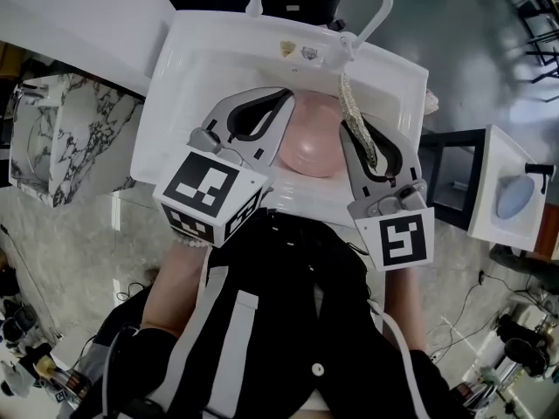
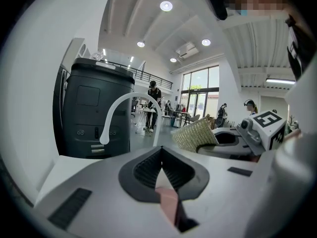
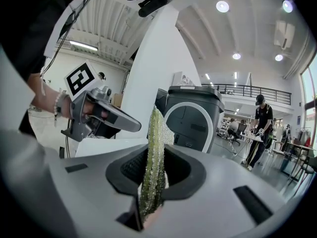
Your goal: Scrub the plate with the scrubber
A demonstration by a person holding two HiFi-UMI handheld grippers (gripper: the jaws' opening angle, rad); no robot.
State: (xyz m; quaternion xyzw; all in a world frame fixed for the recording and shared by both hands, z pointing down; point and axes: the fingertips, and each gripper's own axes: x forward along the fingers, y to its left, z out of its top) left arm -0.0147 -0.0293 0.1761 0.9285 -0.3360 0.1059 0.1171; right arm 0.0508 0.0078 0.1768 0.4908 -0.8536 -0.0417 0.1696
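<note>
My left claw [image 1: 278,116] is pinching the near-left rim of the pink plate [image 1: 313,142], which sits in the white sink [image 1: 218,51]; its own camera shows a sliver of pink wedged between the pressed-together pads. My right claw [image 1: 354,133] is clamped on the scrubber [image 1: 356,122], a thin green-yellow mesh pad held edge-on and sticking out past the tips, just over the plate's right side. I can't tell whether it touches the plate. My main worry is the plate: it is held only at one edge, so a hard scrubbing push on the far side could pivot it or pull it out of the pads and knock it against the basin. The scrubber looks floppy too. Dragged edge-first, it may fold, or work loose from the claw, rather than wiping flat.
</note>
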